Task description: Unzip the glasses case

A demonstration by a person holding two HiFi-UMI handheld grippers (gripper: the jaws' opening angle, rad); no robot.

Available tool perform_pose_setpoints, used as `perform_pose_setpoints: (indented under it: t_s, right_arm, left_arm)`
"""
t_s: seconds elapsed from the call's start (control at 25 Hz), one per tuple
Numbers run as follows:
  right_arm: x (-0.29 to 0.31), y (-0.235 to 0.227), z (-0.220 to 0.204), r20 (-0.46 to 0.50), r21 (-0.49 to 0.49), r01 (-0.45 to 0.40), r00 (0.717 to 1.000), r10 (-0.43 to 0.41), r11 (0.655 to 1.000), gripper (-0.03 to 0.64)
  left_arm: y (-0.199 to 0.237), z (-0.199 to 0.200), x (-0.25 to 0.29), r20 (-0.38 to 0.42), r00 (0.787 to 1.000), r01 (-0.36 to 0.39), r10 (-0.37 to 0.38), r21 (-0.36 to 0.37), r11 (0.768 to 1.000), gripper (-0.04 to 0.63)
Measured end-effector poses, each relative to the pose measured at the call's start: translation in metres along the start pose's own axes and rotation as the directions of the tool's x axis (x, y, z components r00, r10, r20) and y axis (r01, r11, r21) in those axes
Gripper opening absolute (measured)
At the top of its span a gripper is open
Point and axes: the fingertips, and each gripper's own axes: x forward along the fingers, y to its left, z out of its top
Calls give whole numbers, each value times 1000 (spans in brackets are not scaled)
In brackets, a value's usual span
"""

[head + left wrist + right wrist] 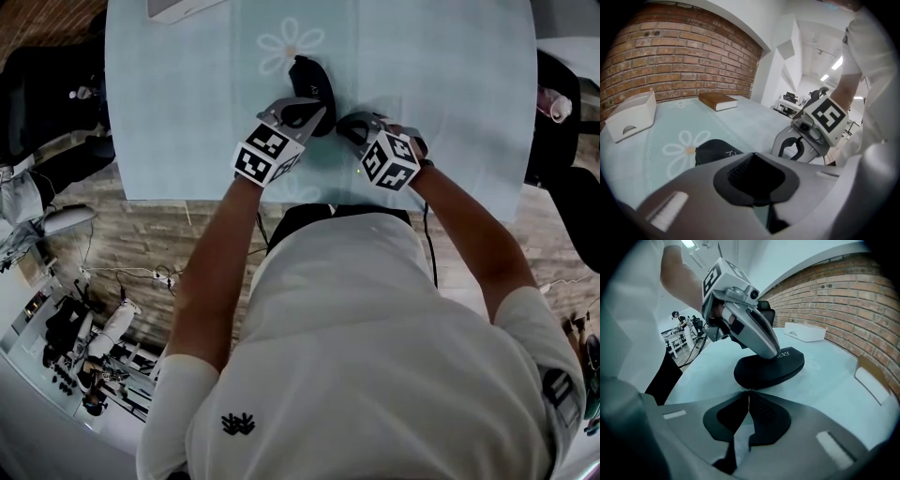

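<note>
The black zip-up glasses case (310,82) lies on the pale blue table (169,122), beside a printed daisy. My left gripper (302,114) is shut, and its tips rest on top of the case (769,367), as the right gripper view shows. My right gripper (749,391) is shut right at the near end of the case, with a small metal zipper pull pinched at its tips. In the left gripper view the case (714,150) lies just beyond the shut left gripper (751,155), and the right gripper (799,146) stands to its right.
A white box (629,117) stands at the table's far left corner and a brown book (717,101) lies at the back. The table's near edge (319,200) runs just under both hands. Dark chairs (42,94) stand at either side.
</note>
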Motion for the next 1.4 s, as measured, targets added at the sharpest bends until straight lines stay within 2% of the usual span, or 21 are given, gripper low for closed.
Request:
perform_pose_setpoints:
  t_s: [0.2, 0.56, 0.8, 0.88, 0.92, 1.28, 1.4]
  right_arm:
    - [4, -1, 2, -2, 22, 25, 1000, -25, 999, 3]
    - [-5, -18, -4, -10, 109, 123, 992, -122, 986, -2]
    - [-1, -7, -2, 4, 29, 23, 1000, -23, 999, 6]
    - [2, -3, 1, 9, 11, -4, 1000, 4, 1000, 60]
    - [3, -2, 2, 6, 5, -15, 1000, 15, 1000, 64]
    - [12, -6, 7, -26, -36, -27, 999, 26, 999, 63]
    - [10, -2, 5, -34, -39, -42, 999, 40, 998, 5]
  left_arm:
    - [2, -1, -2, 4, 1000, 1, -1, -12, 1000, 55]
    - [3, -1, -3, 23, 1000, 10, -9, -25, 1000, 55]
    - [4, -1, -5, 30, 999, 19, -19, -30, 999, 55]
    - [5, -1, -5, 32, 999, 23, -22, -33, 999, 55]
    - [5, 0, -5, 35, 999, 24, -23, -35, 999, 54]
    - [5, -1, -8, 62, 998, 19, -16, -54, 998, 54]
    - [5, -1, -7, 66, 998, 18, -14, -52, 998, 54]
